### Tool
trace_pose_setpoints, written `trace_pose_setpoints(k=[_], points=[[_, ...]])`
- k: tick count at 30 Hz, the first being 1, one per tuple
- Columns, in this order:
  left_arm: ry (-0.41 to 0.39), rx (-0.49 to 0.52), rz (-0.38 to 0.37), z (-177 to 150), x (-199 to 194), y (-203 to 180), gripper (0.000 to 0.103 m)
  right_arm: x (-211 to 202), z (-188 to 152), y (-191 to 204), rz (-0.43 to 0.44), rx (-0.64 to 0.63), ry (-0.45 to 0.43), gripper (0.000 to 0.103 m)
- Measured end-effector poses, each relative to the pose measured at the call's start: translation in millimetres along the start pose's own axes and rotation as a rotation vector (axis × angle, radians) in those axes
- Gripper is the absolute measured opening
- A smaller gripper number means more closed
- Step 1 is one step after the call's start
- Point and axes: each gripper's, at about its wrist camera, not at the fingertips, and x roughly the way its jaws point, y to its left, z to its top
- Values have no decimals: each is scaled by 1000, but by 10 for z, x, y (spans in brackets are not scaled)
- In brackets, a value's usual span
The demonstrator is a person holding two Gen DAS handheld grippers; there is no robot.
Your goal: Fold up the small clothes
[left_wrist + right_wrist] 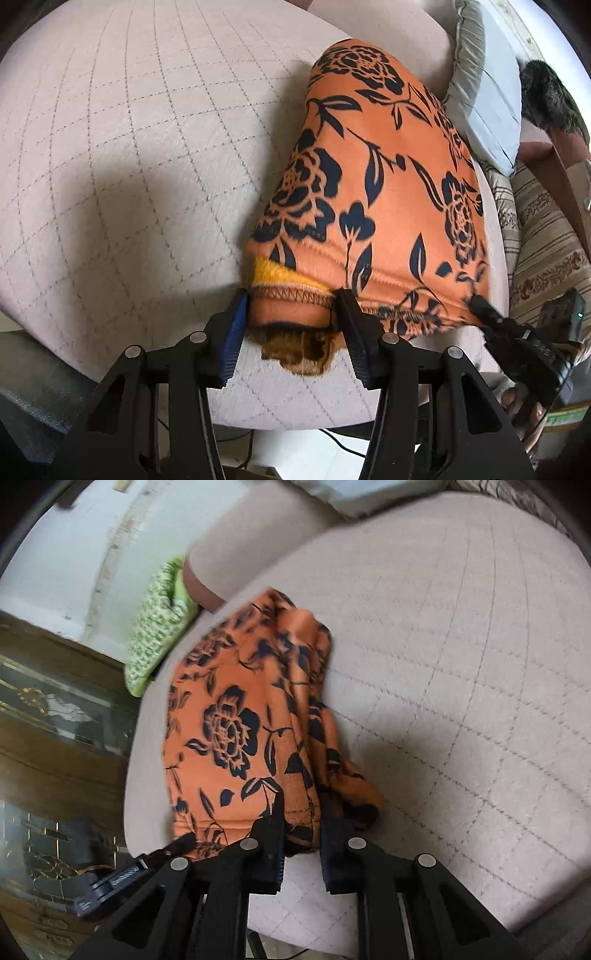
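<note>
An orange garment with a black flower print (380, 192) lies folded on a pale quilted cushion (129, 166). Its near hem shows a yellow lining and a zigzag seam. My left gripper (291, 306) has its jaws apart around the near hem fold, with cloth between the blue pads. In the right wrist view the same garment (236, 731) lies left of centre, bunched along its right side. My right gripper (301, 812) has its jaws a little apart around the garment's near edge. The other gripper shows at the right in the left view (517, 332) and at the lower left in the right view (122, 878).
A grey-blue pillow (487, 92) and a dark furry item (550, 96) lie beyond the garment. A striped patterned sofa cover (543, 236) is at the right. A green patterned cloth (159, 627) hangs by the cushion's left edge. A dark wooden cabinet (48, 720) stands at the left.
</note>
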Motion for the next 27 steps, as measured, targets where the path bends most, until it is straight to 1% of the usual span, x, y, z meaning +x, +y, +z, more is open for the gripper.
trace_pose_setpoints(k=[2, 3, 4, 5, 6, 8, 9, 10, 11, 12, 13, 14, 15, 17, 18, 19, 20, 22, 23, 24, 25, 26, 27], points=[[-22, 38, 5, -17, -89, -46, 49, 64, -78, -81, -8, 17, 21, 14], [-49, 75, 5, -2, -174, -126, 49, 96, -98, -84, 1, 25, 29, 14], [-79, 94, 2, 10, -259, -168, 49, 63, -104, -60, 9, 27, 18, 14], [-131, 110, -20, 11, -400, -210, 49, -30, -101, -6, 23, 15, -10, 14], [-161, 106, -46, 25, -501, -237, 49, -120, -104, 56, 45, 0, -38, 15], [-175, 107, -78, 56, -643, -266, 50, -373, -83, 76, 98, -16, -86, 18], [-173, 117, -82, 119, -704, -308, 50, -445, -54, 113, 118, -13, -98, 23], [-172, 117, -78, 217, -723, -369, 51, -516, -12, 140, 127, -27, -112, 38], [-174, 117, -69, 324, -755, -400, 52, -535, 38, 165, 113, -40, -118, 48], [-180, 126, -53, 492, -773, -453, 56, -542, 129, 213, 95, -55, -126, 61], [-184, 132, -43, 609, -773, -485, 59, -531, 244, 267, 97, -75, -129, 62], [-184, 134, -30, 800, -748, -513, 59, -491, 364, 316, 103, -93, -112, 62], [-182, 132, -25, 932, -729, -462, 59, -394, 511, 391, 101, -112, -76, 62], [-165, 117, -16, 1295, -585, -392, 59, -223, 828, 466, 79, -133, -13, 62], [-153, 102, -17, 1442, -520, -319, 59, -30, 1032, 570, 55, -148, 5, 62], [-137, 91, -17, 1627, -396, -262, 59, 71, 1150, 589, 38, -150, 13, 62], [-126, 89, -16, 1708, -316, -235, 59, 197, 1272, 594, 21, -151, 24, 60], [-77, 66, -40, 1880, -50, -141, 59, 484, 1508, 555, -12, -146, 48, 53], [-57, 47, -62, 1902, 27, -103, 59, 571, 1541, 533, -16, -146, 55, 50], [-31, 7, -96, 1903, 115, -43, 59, 697, 1595, 484, -20, -153, 74, 45], [-13, -31, -118, 1895, 166, -6, 59, 764, 1606, 447, -22, -156, 83, 39], [-5, -44, -140, 1883, 207, 4, 59, 805, 1617, 396, -13, -153, 85, 35], [9, -33, -144, 1887, 252, -10, 59, 821, 1615, 317, -2, -134, 74, 24]])
